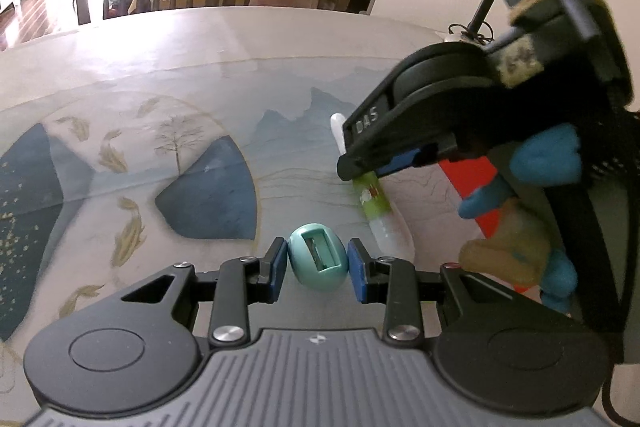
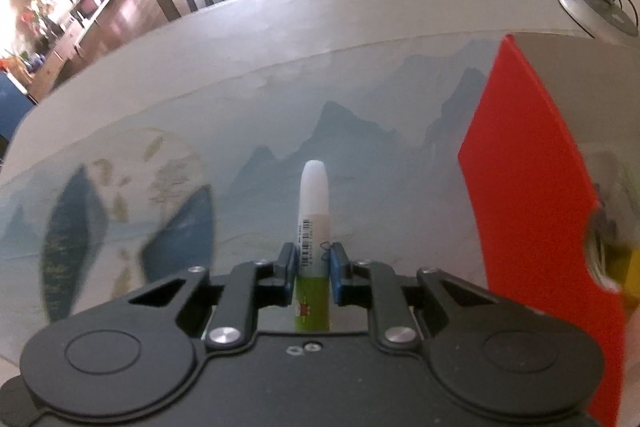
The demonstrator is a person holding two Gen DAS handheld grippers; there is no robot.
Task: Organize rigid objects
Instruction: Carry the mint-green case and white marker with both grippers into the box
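Teal egg-shaped sharpener (image 1: 317, 257) sits pinched between the blue pads of the left gripper (image 1: 317, 263), at 6 o'clock in the left wrist view, slot facing the camera. It looks lifted just above the printed tablecloth (image 1: 160, 87), though I can't confirm clearance. At 3 o'clock the right gripper (image 1: 360, 167) comes in from the side, with a gloved hand (image 1: 520, 219) behind it. It's clamped on a green-and-white glue tube (image 1: 372, 199) whose white cap sticks out toward 12 and whose clear tail trails toward 6. A red box (image 1: 476, 183) shows partly behind that gripper.

Right wrist view: right gripper (image 2: 314, 269) fingers are pressed onto the glue tube (image 2: 314, 211) at the barcode band, cap pointing to 12 o'clock, green body running back under the camera. Red box (image 2: 532, 187) stands at 3 o'clock, close by; something yellowish is behind its lower edge, too blurred to name. Lamp base (image 2: 596, 11) at 1 o'clock, far corner.

Step, my read: both items are grasped, transfer is pending. The next move likely carries the tube right to the red box, clearing its edge before release. The sharpener probably follows.
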